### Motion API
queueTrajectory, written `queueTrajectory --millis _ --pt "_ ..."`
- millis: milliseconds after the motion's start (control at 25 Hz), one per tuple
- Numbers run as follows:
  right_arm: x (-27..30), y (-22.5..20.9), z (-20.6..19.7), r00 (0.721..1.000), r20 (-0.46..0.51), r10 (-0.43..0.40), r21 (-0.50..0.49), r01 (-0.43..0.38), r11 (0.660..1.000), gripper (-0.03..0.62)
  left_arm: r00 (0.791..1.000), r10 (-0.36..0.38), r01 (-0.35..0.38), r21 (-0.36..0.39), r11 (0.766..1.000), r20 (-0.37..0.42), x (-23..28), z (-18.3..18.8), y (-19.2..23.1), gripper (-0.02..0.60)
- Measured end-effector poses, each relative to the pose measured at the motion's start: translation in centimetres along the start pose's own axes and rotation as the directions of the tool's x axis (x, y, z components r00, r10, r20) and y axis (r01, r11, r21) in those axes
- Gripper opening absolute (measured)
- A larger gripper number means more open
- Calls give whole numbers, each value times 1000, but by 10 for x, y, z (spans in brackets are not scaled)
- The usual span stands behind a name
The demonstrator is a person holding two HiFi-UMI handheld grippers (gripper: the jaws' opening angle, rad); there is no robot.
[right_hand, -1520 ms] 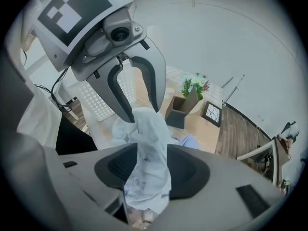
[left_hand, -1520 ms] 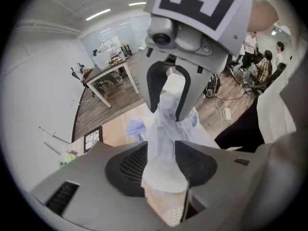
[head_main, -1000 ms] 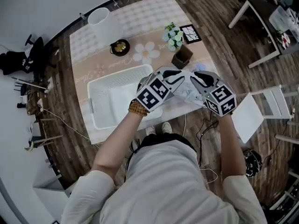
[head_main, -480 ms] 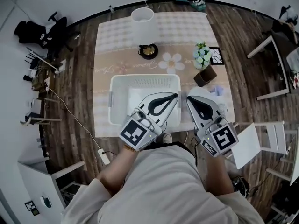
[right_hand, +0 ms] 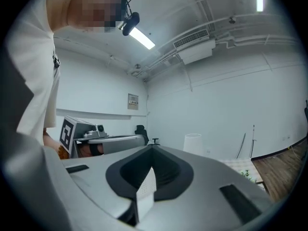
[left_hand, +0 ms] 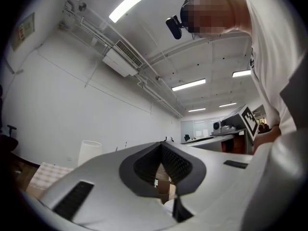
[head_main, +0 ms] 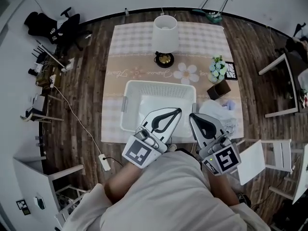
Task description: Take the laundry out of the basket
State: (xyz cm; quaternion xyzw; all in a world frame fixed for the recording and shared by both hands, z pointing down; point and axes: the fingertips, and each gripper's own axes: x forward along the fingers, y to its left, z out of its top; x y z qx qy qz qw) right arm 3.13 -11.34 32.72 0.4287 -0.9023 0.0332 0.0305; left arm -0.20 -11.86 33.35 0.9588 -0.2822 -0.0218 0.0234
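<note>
- The left gripper, jaws pressed together on nothing, points level above the near rim of the white perforated plastic basket.
- The right gripper sits just beside it, also closed and empty.
- The crumpled white laundry heap lies on the patterned bench, outside the basket, just right of the right gripper's tip.

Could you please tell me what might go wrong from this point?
The laundry pile lies at the table's front right corner and might slip off. The brown box and flower vase stand just behind it, so anything more set there could knock them over.
</note>
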Motion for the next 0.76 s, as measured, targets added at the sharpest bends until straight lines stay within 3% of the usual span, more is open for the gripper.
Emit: queueTrajectory --millis 760 --pt "26 14 -1 1000 -11 24 -5 -24 1000 15 999 36 -35 -9 999 22 -21 4 23 2"
